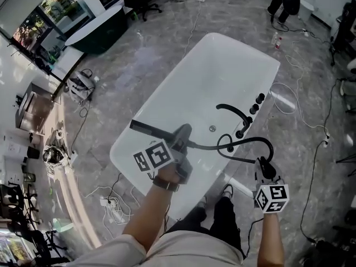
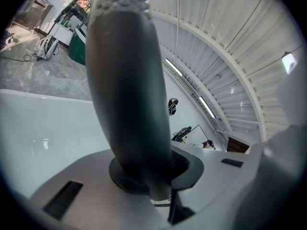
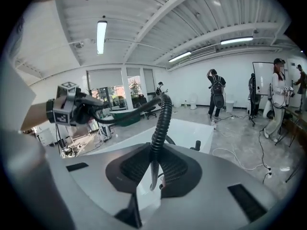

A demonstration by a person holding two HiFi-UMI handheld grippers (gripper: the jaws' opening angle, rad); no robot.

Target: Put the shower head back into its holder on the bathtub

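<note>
Left gripper (image 2: 144, 176) is clamping the thick grey handle of the shower head (image 2: 127, 90), its jaws pressing against both sides of it. In the head view this gripper (image 1: 177, 148) is holding the shower head (image 1: 156, 129) low over the near end of the bathtub (image 1: 222, 71), with the slim black head pointing left. Right gripper (image 3: 156, 171) is pinching the black ribbed hose (image 3: 160, 123) between its pads, and seen from above it (image 1: 266, 168) is hovering outside the tub's near right corner.

Trouble is probably waiting in the hose (image 1: 247, 142), which is arching and looping between the two grippers close to the spout (image 1: 233, 112) and the knobs (image 1: 257, 102). That loop is likely to catch on one of these fittings while the head is travelling toward the holder, which seems to be among them on the right rim. A taut hose could twist the round handle in the jaws, so the head might slip and strike the tub. Coming in at a slant could also mean missing the socket.

Both forearms are reaching forward from the body. The left one is stretching over the tub's near rim with its gripper pointing slightly down, and the right one is sitting close to the person's side, angled toward the fittings.
</note>
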